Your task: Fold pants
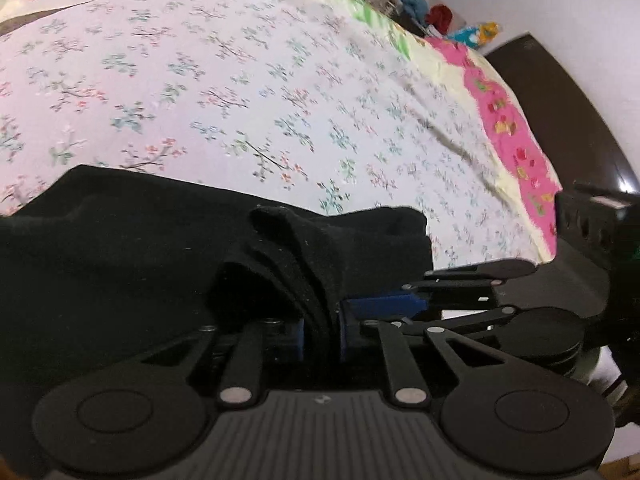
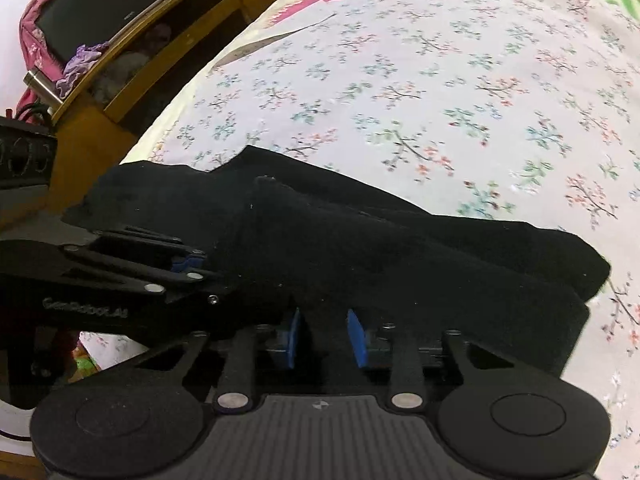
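Bed, covered in a floral sheet, is filling most of both views; the open sheet is stretching wide across the upper half of each frame, bare of clothing. In the left wrist view the bed's pink-bordered edge is running down the right side, with dark floor beyond. In the right wrist view the bed edge is slanting down the upper left, just beside a wooden shelf unit.

One pair of black pants is lying along the lower part of the bed, bunched in layered folds, its far edge crossing mid-frame in both views.

Two tools counted. Left tool is sitting nearly closed, its blue pads pinching a raised fold of the pants. Right tool is standing narrowly parted, black fabric lying between its blue pads and the pads pressing on it.

Small clutter of coloured items is sitting at upper right, blurred.
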`<state>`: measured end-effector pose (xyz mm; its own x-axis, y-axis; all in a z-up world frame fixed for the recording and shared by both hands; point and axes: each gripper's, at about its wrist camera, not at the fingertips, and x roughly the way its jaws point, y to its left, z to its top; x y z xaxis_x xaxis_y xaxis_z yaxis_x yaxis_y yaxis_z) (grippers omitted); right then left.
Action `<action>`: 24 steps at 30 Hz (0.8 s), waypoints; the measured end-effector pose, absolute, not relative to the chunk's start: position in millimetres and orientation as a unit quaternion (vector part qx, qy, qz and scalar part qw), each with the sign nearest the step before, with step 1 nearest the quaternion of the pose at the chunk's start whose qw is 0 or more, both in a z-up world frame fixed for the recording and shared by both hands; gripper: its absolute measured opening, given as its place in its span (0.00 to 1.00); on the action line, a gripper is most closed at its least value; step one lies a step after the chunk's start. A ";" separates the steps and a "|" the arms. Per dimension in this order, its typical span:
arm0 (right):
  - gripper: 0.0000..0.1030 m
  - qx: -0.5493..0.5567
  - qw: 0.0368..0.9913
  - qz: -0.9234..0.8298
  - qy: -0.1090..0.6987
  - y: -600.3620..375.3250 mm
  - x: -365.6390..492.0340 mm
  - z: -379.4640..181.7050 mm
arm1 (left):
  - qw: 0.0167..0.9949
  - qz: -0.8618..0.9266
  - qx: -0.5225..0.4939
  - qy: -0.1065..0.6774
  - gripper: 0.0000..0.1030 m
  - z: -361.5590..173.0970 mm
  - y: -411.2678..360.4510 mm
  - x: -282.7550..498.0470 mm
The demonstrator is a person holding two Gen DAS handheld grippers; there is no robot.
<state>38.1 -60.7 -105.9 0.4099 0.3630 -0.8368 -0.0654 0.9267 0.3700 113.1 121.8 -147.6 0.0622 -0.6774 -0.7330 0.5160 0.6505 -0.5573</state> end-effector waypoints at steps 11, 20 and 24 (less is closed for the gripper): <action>0.15 0.163 0.817 0.185 0.521 -16.0 52.3 -102.2 | 0.740 -0.383 -0.081 0.548 0.15 -145.7 169.1 125.1; 0.23 0.135 0.821 0.155 0.532 -45.6 34.8 -93.5 | 0.706 -0.393 -0.098 0.581 0.40 -187.4 161.1 122.2; 0.23 0.131 0.825 0.142 0.531 -56.6 32.8 -93.8 | 0.694 -0.428 -0.100 0.569 0.51 -180.3 149.1 122.7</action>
